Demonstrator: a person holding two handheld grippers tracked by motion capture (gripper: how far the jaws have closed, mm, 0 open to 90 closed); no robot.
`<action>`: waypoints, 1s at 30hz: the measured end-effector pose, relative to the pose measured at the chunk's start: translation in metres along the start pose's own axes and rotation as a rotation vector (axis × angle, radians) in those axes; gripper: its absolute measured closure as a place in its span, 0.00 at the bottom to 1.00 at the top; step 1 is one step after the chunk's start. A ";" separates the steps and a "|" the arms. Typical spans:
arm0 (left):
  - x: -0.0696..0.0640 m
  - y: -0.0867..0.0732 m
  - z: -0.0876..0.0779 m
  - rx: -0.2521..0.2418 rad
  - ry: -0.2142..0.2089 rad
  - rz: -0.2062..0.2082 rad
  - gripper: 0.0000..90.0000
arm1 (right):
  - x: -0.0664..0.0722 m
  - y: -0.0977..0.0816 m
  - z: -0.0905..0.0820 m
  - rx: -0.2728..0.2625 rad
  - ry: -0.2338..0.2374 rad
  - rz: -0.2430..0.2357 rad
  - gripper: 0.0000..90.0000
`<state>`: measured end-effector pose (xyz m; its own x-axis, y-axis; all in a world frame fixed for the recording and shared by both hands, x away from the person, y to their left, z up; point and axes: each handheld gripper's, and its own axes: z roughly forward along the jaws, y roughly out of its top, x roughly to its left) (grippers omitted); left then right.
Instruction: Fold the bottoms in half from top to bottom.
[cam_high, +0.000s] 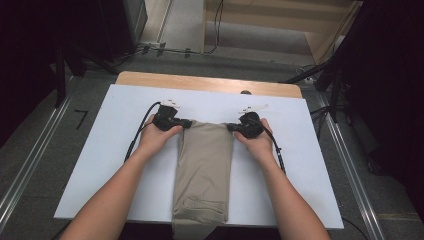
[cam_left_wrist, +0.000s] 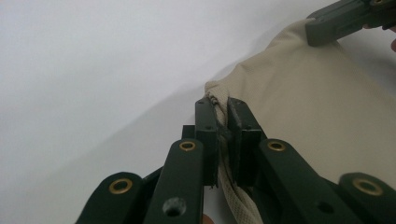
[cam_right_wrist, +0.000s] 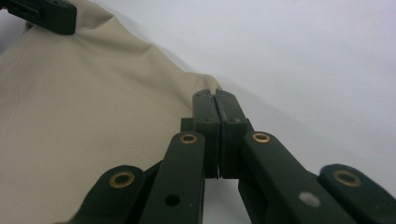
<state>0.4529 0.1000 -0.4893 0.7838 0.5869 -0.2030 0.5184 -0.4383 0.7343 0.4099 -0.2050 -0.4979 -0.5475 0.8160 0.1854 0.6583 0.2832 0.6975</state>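
- Gripping the far end of a folded beige garment (cam_high: 204, 165), two hand-held grippers sit near the middle of the high view, one at each far corner.
- The garment lies lengthwise on a white board (cam_high: 120, 150), running from the centre of the frame down to the bottom edge, where it hangs slightly over the board's near edge.
- The left gripper (cam_high: 186, 123), just left of centre, has its jaws clamped on the garment's far left corner; in the left gripper view a bunched edge of beige fabric (cam_left_wrist: 223, 140) is pinched between the two black jaws.
- The right gripper (cam_high: 231, 127), just right of centre, is closed at the far right corner; in the right gripper view the jaws meet tightly at the cloth's corner (cam_right_wrist: 205, 86).
- A strip of wooden tabletop (cam_high: 210, 82) shows above the board.
- Both forearms enter from the bottom of the frame.
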 end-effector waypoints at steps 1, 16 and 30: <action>0.000 0.003 0.002 -0.003 0.007 -0.003 0.94 | -0.002 0.002 -0.001 -0.001 -0.004 0.001 0.97; 0.030 0.065 0.005 -0.070 0.039 -0.020 0.95 | -0.044 0.056 -0.007 -0.074 -0.023 0.007 0.97; 0.055 0.096 0.010 -0.090 0.141 -0.093 0.59 | -0.065 0.094 0.004 -0.134 -0.030 0.071 0.72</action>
<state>0.5492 0.0833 -0.4368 0.6753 0.7141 -0.1847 0.5488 -0.3192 0.7726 0.5096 -0.2287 -0.4471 -0.4847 0.8470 0.2181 0.6189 0.1559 0.7699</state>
